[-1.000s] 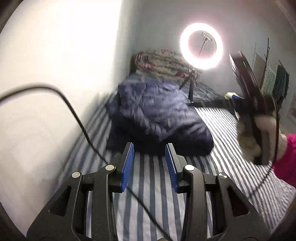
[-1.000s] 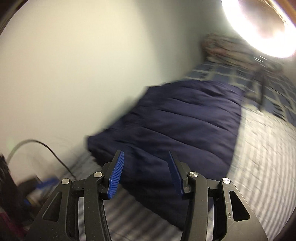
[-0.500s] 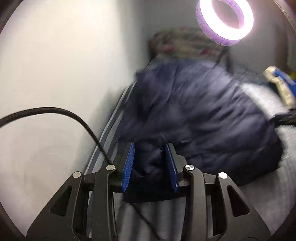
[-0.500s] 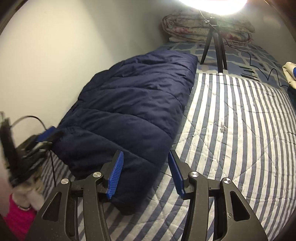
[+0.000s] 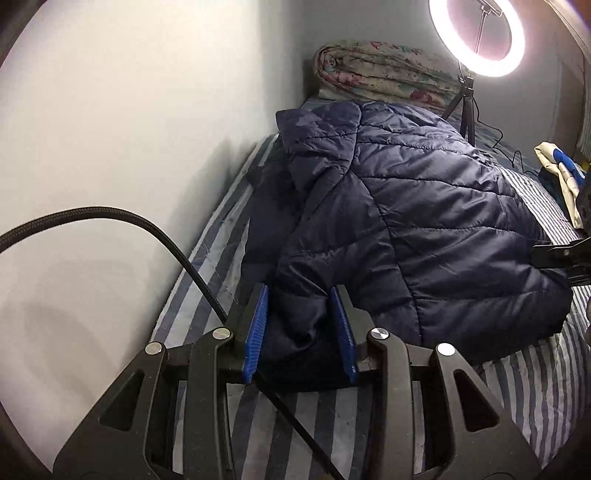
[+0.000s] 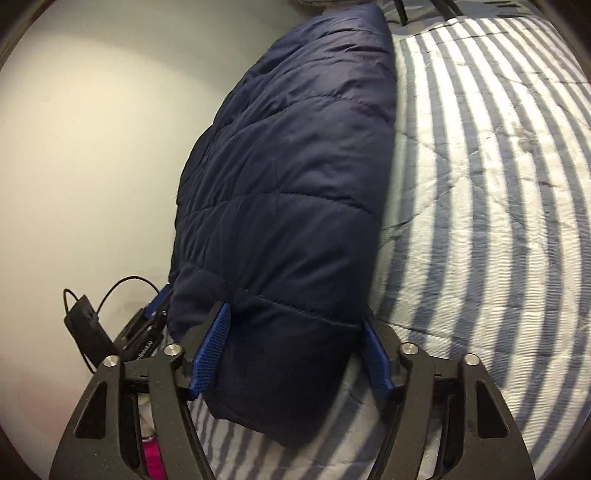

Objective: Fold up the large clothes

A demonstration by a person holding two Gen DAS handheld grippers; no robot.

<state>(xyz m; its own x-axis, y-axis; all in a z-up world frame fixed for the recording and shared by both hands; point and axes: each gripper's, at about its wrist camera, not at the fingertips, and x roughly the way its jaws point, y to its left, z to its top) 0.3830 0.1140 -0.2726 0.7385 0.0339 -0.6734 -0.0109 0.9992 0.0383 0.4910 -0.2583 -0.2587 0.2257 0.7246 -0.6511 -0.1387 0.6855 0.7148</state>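
A navy quilted puffer jacket lies on the striped bed along the wall, and shows in the right wrist view too. My left gripper is open, its blue pads on either side of the jacket's near left corner. My right gripper is open, its blue pads straddling the jacket's near right hem. The fabric sits between both pairs of jaws without being pinched. The left gripper also shows at the left of the right wrist view.
A white wall runs along the bed's left side. A ring light on a tripod and a folded floral quilt stand at the bed's far end. Other clothes lie at right. A black cable loops by the left gripper.
Both grippers have moved forward and down to the jacket's near edge. The fabric now lies between each pair of open jaws.
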